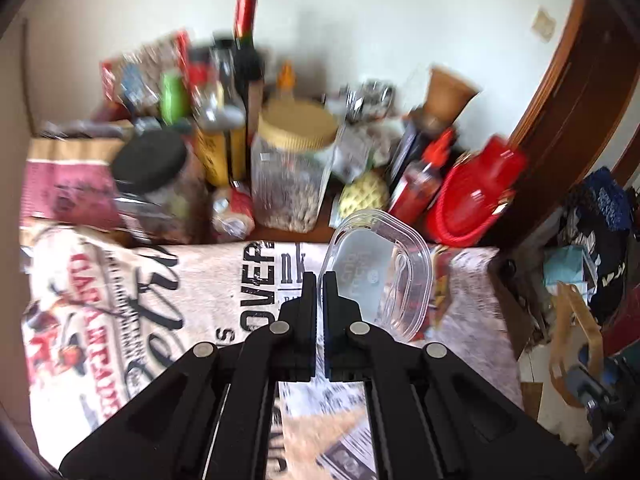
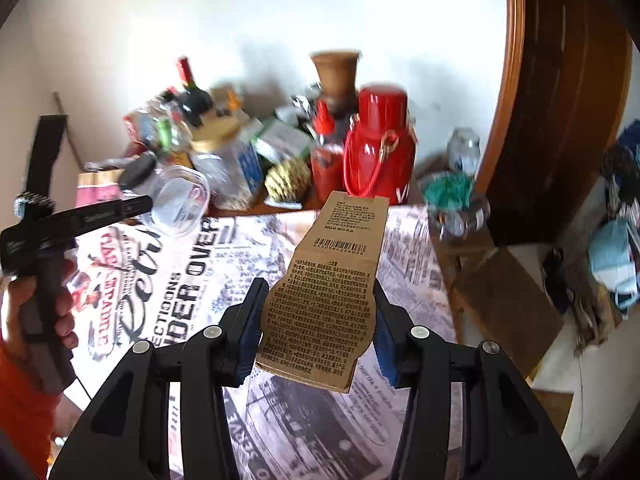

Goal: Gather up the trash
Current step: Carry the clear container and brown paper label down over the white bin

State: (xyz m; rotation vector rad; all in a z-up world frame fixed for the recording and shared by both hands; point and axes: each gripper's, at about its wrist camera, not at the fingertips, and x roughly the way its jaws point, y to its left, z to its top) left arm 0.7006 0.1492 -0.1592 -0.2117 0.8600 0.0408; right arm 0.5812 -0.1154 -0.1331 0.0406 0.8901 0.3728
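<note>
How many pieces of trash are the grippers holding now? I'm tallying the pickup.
2. The left gripper is shut on the rim of a clear plastic container; the right gripper is shut on a brown cardboard package. Nothing else is held.

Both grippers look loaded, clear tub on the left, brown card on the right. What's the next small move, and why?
Probably carry both away from the table toward a trash bin; none shows in either view. The left gripper is shut on the rim of the clear plastic container, lifted off the newspaper-print tablecloth. The right gripper pinches the brown cardboard package by its sides, also airborne. Nothing more fits either grip.
</note>
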